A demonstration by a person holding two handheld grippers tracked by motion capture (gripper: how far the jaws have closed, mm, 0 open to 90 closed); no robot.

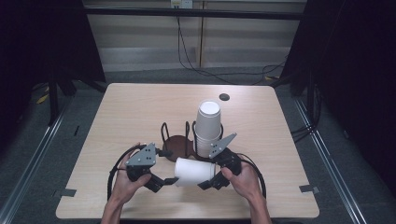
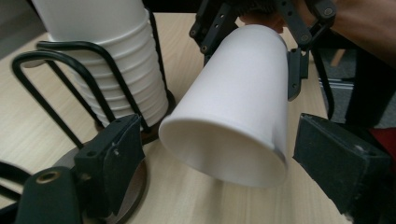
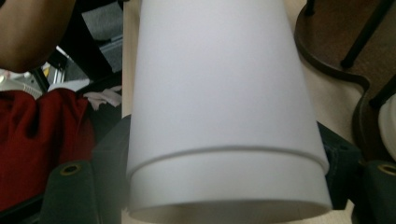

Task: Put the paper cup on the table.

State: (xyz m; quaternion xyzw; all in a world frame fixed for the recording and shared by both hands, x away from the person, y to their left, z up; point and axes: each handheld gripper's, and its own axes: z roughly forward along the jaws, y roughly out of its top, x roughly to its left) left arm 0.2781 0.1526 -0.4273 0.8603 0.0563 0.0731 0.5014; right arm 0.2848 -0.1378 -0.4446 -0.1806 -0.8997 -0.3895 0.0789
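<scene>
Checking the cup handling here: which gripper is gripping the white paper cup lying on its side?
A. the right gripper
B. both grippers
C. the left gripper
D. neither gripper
A: the right gripper clamps the paper cup at its closed end, while the left gripper's fingers stand clear of its rim.

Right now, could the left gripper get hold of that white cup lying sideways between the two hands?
Probably yes. The cup, held at its narrow end by the right gripper, points its open rim at the left gripper, whose jaws already flank the rim with nothing between.
</scene>
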